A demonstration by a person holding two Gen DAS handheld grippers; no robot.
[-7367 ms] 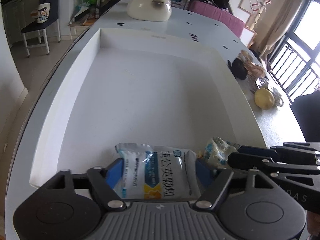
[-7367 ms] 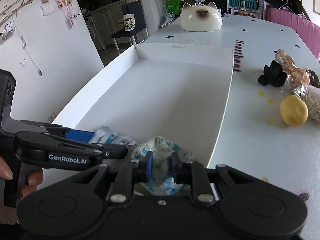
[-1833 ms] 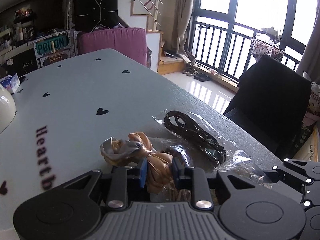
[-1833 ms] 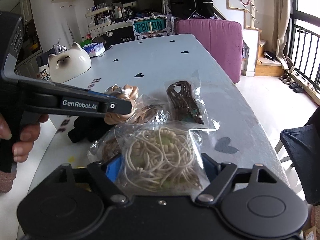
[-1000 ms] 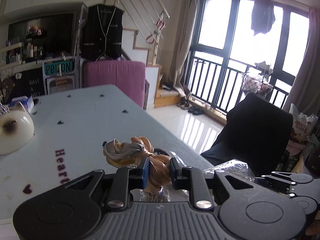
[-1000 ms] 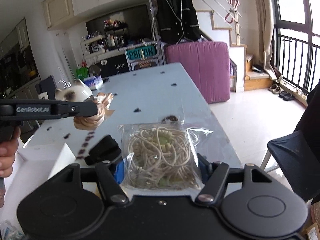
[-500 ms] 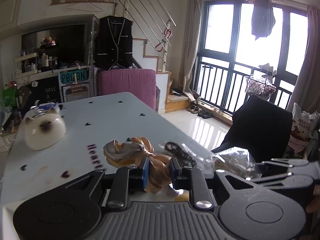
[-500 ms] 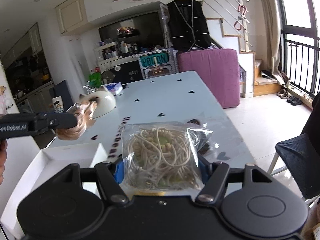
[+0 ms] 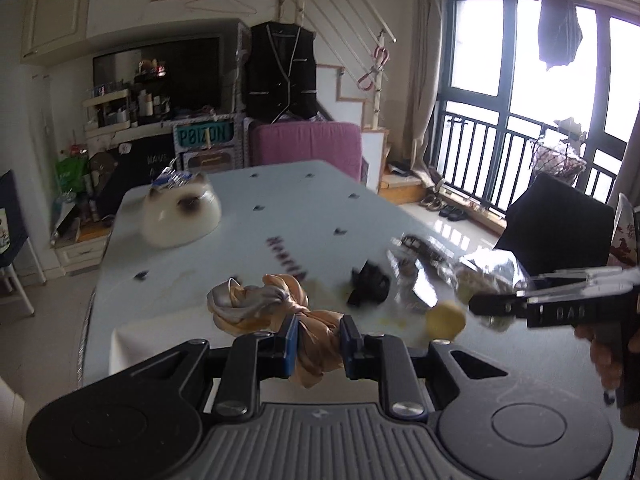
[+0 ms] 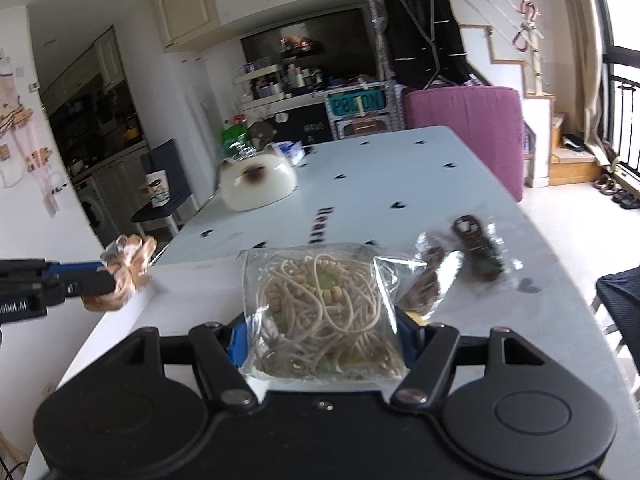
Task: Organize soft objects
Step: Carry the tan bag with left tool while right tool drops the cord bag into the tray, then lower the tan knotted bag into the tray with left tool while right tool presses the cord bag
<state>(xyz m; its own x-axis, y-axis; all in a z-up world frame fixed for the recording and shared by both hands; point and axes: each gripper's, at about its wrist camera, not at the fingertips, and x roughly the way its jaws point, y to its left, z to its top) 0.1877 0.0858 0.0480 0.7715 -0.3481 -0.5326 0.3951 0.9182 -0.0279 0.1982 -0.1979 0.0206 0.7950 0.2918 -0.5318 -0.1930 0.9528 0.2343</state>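
My left gripper (image 9: 318,342) is shut on a knotted tan and grey fabric scrunchie (image 9: 264,306), carried in the air above the table. In the right wrist view that scrunchie (image 10: 126,276) shows at the far left, over the corner of the white tray (image 10: 188,284). My right gripper (image 10: 322,334) is shut on a clear bag of beige cord and beads (image 10: 324,308), its jaws wide around the bag. In the left wrist view the right gripper (image 9: 476,304) sits at the right, with the bag (image 9: 486,272) blurred.
On the pale table (image 10: 380,176) lie a black fabric lump (image 9: 368,286), a yellow ball (image 9: 446,320), and clear bags of dark items (image 10: 476,254). A cat-shaped white dish (image 10: 258,184) stands far back. A purple chair (image 10: 464,136) and a black chair (image 9: 556,228) flank the table.
Both grippers have swung left with their loads, from the table's right edge toward the white tray. The cat dish has come into both views. Neither grip has altered.
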